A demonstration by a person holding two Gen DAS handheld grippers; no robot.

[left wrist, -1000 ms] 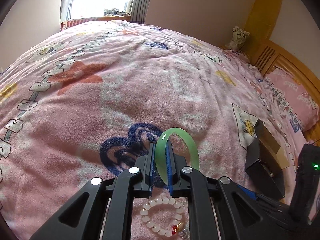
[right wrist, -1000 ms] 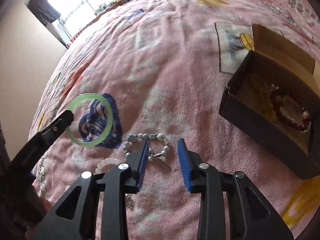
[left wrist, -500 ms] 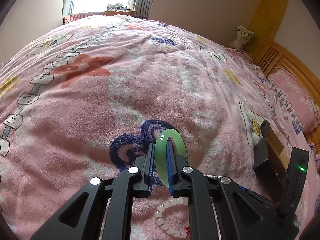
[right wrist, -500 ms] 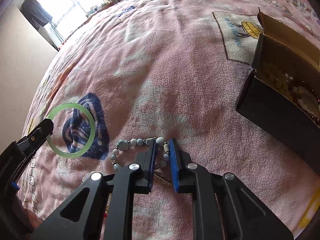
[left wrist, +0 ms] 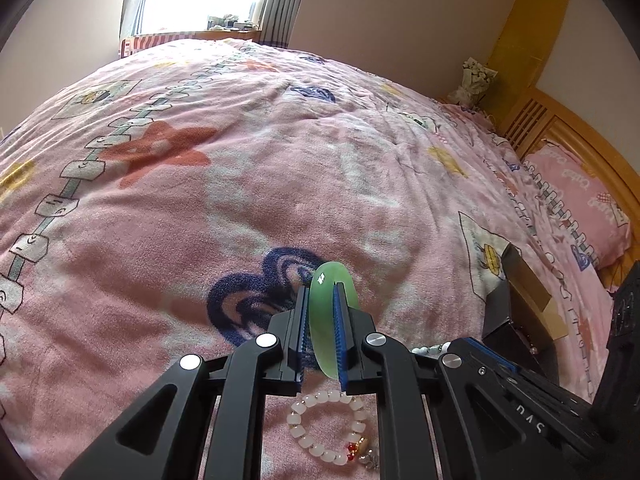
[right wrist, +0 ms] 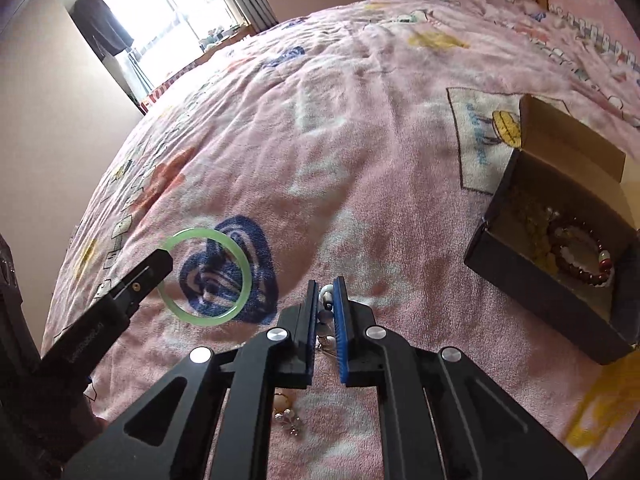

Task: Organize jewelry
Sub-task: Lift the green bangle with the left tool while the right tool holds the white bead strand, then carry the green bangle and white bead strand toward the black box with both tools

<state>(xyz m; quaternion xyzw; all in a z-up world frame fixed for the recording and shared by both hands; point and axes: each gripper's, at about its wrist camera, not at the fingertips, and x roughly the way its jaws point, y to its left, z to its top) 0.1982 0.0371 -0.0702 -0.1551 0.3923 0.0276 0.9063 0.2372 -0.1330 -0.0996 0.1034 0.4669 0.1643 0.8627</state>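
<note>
Our left gripper [left wrist: 322, 316] clamps the green bangle [left wrist: 329, 320] above the bed [left wrist: 240, 200]; our right gripper [right wrist: 326, 312] pinches the pale bead bracelet [right wrist: 326, 300]. Its dangling strand may snag the box [right wrist: 532, 292] wall near the bed's right edge.

The green jade-looking bangle [left wrist: 325, 312] is a smooth translucent ring, standing on edge and lifted clear of the pink bedspread [left wrist: 240, 184], over a dark blue swirl print. A white bead bracelet [left wrist: 332, 428] with a couple of red beads and a small gold and silver charm lies flat on the spread just below it. A second bracelet of pale blue-grey and white beads [right wrist: 326, 304] is up off the fabric, bunched so only a few beads show. Over to the right sits an open dark cardboard box [right wrist: 532, 280] holding a dark red bead bracelet [right wrist: 576, 256] and what might be yellowish beads, hard to make out.
</note>
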